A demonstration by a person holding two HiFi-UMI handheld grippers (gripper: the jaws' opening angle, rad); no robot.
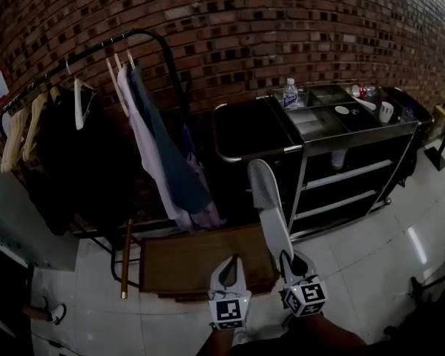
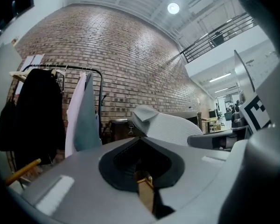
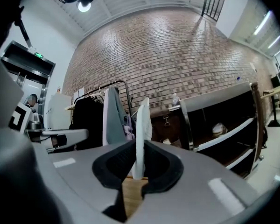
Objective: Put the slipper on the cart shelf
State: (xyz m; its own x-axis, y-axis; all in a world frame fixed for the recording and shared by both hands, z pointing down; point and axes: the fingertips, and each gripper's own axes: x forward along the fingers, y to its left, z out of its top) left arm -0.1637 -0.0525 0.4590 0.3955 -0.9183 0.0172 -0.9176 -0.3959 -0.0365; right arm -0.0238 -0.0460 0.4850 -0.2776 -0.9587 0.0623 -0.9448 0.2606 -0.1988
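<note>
"White slipper (image 1: 271, 202), head view: where is it entered?" asks the first clerk.

"Off the floor, on edge. Near end pinched in the right gripper (image 1: 289, 258), far end pointing toward the cart (image 1: 356, 136). Not on any cart shelf (image 1: 354, 172); it stops short of the cart's left end."

"Left gripper (image 1: 231, 261), same view?"

"Just left of the right one, over a low wooden table (image 1: 200, 262). Jaws drawn together to a point, nothing between them."

"Other stock?"

"Brick wall (image 1: 282, 21) behind. Clothes rack (image 1: 81, 56) at left, hung with dark and pale garments. On the cart top: one water bottle (image 1: 290, 93), one white mug (image 1: 386, 112)."

"Left gripper view?"

"Left gripper (image 2: 139, 143): jaws closed, holding nothing. Slipper (image 2: 177, 127) beyond them and to the right, broad side showing, its upper band at the far end. Rack at left, one black garment (image 2: 35, 115), pale ones beside it."

"Right gripper view?"

"Right gripper (image 3: 137, 148): jaws nearly together, clamped on the slipper (image 3: 141, 125), which rises between them as a thin upright strip. Cart (image 3: 210, 104) to the right of it, apart from the slipper. Cart shelf (image 3: 233, 129) slants across its open side, with a small pale thing (image 3: 218, 128) lying just above it; what it is I cannot tell. Garments on the rack show to the left of the slipper."
</note>
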